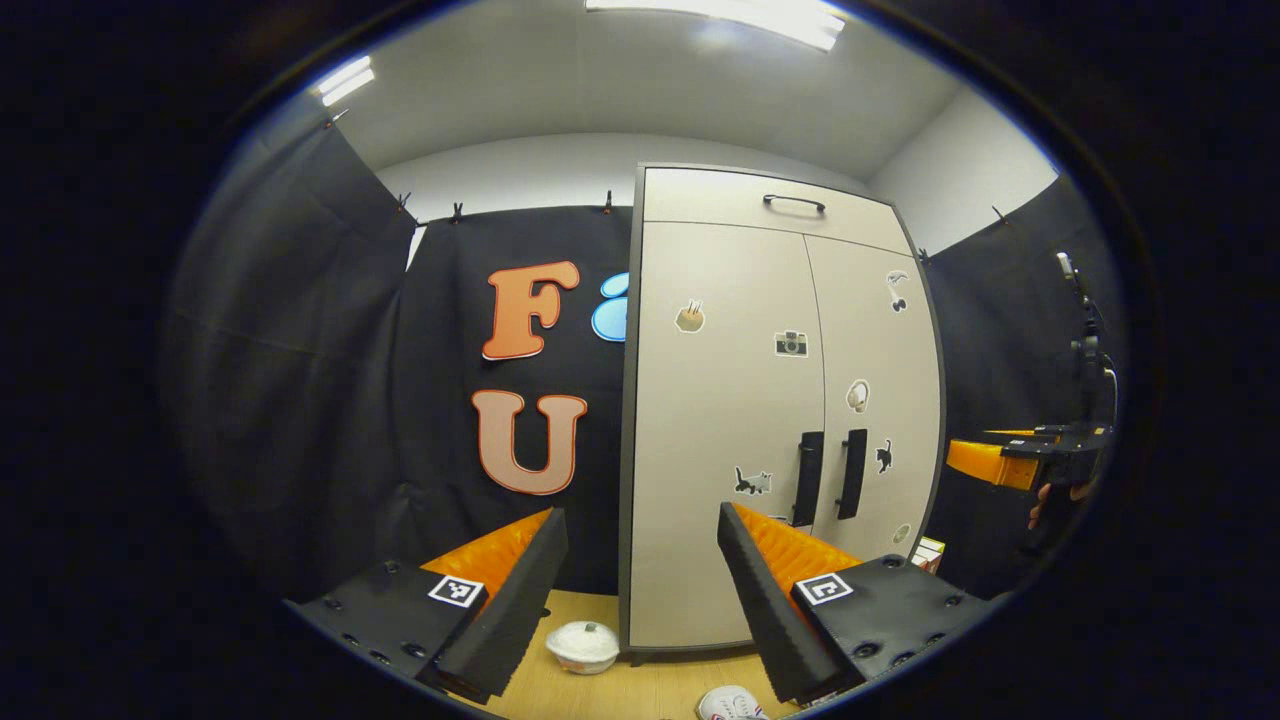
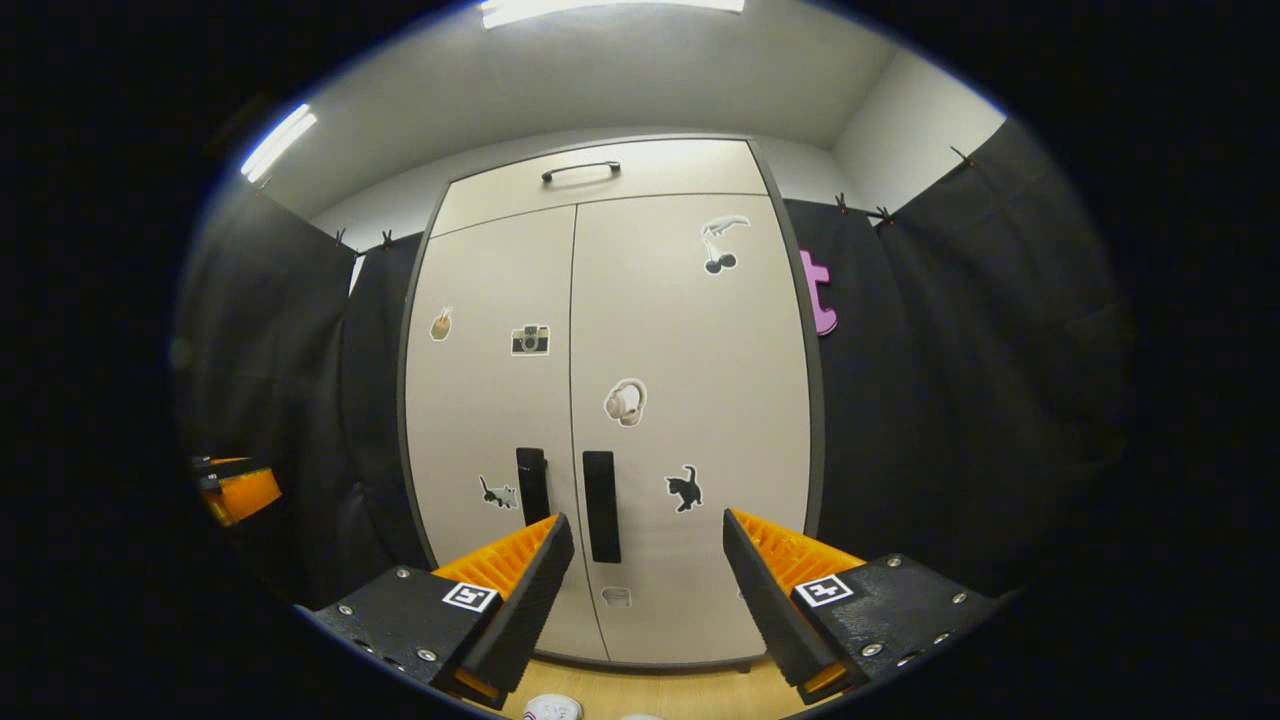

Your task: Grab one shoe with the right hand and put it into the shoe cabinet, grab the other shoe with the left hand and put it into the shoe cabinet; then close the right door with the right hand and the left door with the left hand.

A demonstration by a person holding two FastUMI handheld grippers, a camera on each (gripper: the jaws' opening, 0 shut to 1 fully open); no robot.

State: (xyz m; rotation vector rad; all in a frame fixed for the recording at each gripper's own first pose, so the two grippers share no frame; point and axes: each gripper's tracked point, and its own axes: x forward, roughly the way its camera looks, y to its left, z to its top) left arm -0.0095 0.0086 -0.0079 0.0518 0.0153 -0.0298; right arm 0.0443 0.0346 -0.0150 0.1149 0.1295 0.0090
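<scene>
The shoe cabinet [image 1: 740,420] stands upright with both doors shut, stickers on its pale front and two dark handles [image 1: 828,475] near the middle seam. In the right gripper view the same cabinet [image 2: 610,400] faces me squarely, handles [image 2: 600,505] low at the centre. A white shoe [image 1: 728,704] lies on the wooden floor below the left gripper [image 1: 640,590], which is open and holds nothing. Another white shoe tip [image 2: 552,709] peeks at the bottom under the right gripper [image 2: 645,590], also open and holding nothing. The right gripper [image 1: 1010,462] appears far right in the left gripper view.
A white lidded bowl [image 1: 584,645] sits on the floor left of the cabinet. A small box [image 1: 930,553] rests by the cabinet's right foot. Black cloth walls enclose both sides. The left gripper [image 2: 235,492] shows at the left edge of the right gripper view.
</scene>
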